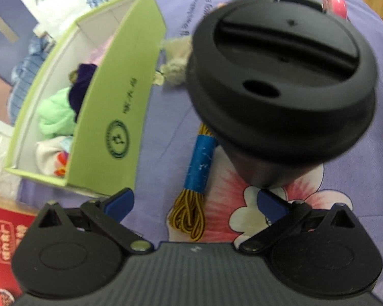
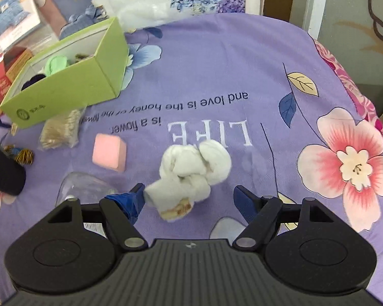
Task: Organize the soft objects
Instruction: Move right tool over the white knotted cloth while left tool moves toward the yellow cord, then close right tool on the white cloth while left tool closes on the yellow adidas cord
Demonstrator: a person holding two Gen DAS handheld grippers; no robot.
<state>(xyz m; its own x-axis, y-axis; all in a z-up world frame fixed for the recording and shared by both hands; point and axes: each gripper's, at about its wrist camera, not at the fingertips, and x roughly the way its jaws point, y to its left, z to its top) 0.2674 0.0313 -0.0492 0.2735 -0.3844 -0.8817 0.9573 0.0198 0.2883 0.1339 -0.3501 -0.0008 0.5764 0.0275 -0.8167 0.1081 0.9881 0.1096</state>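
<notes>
Item: knotted white cloth bundle (image 2: 191, 176), lying on the purple floral bedsheet (image 2: 242, 76) directly ahead of the right claw (image 2: 190, 199) and partly between its blue fingertips (image 2: 138, 199); the jaws stand wide and untouching on the far side, nothing gripped. Judged light, limp and compressible, unlikely to slip or break; best taken across the central knot, where the folds are thickest. Fabric looks fluffy, with a tan patterned edge nearest the claw. Ahead and to the left: pink foam block (image 2: 109, 153), bagged beige yarn (image 2: 60, 132), then the green cardboard box (image 2: 63, 86) already holding soft goods. Left claw (image 1: 196, 204): jaws spread, empty, angled down over a blue-banded hank of gold cord (image 1: 195, 178); a black lidded travel cup (image 1: 280, 97), rigid and smooth, stands just ahead to the right, and the green box sits ahead to the left.
</notes>
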